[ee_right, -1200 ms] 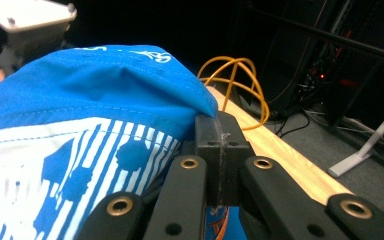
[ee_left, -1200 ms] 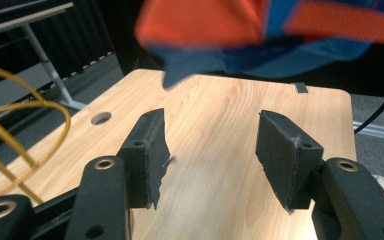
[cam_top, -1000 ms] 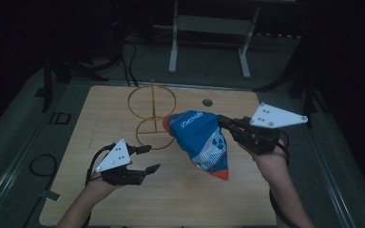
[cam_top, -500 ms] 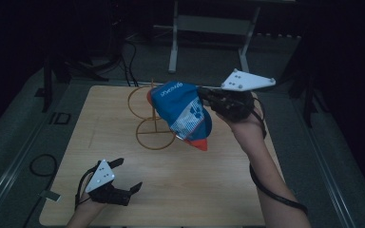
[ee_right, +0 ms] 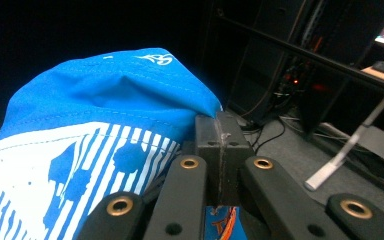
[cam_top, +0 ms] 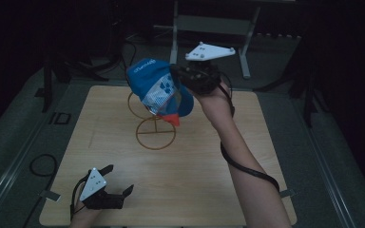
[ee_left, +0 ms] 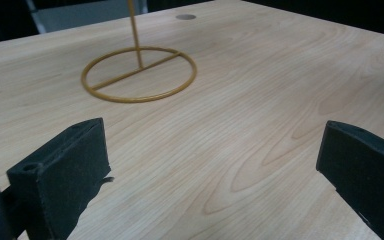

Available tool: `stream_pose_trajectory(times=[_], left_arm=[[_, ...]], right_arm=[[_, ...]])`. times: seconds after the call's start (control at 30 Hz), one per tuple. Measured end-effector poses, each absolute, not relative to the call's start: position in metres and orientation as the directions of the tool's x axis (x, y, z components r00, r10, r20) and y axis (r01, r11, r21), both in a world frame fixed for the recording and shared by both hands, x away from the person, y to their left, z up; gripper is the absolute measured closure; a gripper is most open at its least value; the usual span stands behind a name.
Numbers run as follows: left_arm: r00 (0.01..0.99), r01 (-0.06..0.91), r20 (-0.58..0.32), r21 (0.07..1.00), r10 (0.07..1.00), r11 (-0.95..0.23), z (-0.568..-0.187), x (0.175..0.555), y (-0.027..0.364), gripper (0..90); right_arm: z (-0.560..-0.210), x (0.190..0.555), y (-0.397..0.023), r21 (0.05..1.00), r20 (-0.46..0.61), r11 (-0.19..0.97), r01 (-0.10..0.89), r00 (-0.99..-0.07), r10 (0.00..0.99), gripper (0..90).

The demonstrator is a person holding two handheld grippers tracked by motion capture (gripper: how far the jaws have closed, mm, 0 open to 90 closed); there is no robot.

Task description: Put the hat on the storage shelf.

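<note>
High view: wooden table [cam_top: 209, 180], gold wire stand [cam_top: 155, 124] near far centre. Right gripper [cam_top: 178, 76] raised above stand, jaws pinched on blue-white cap [cam_top: 154, 88]; cap hangs left of gripper, over stand's top ring, red-orange brim lowest. Left gripper [cam_top: 121, 183] low at near-left table edge, jaws wide, empty.

Left gripper view: black jaws spread far apart above bare wood; stand's round base [ee_left: 139, 75] ahead.

Right gripper view: jaws pressed together on cap [ee_right: 100, 145] fabric, cap spreading left.
</note>
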State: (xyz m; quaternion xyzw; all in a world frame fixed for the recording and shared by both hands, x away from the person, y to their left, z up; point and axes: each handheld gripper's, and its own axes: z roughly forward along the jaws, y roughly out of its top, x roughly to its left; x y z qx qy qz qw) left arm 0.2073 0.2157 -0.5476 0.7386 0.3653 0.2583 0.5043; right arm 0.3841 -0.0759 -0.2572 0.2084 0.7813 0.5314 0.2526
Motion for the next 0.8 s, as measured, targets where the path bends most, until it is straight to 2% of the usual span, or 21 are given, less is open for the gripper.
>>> stream_pose_trajectory(times=[0.33, 0.8], left_arm=[[0.568, 0.278, -0.007, 0.943, 0.823, -0.185, -0.550, 0.206, 0.223, 0.8], [0.572, 0.284, -0.016, 0.942, 0.820, -0.179, -0.551, 0.207, 0.225, 0.8]], right_arm=[[-0.279, 0.407, -0.021, 0.901, -0.189, 0.424, 0.093, -0.795, 0.576, 90.0], [-0.316, 0.423, -0.013, 0.866, -0.170, 0.475, 0.155, -0.802, 0.572, 90.0]])
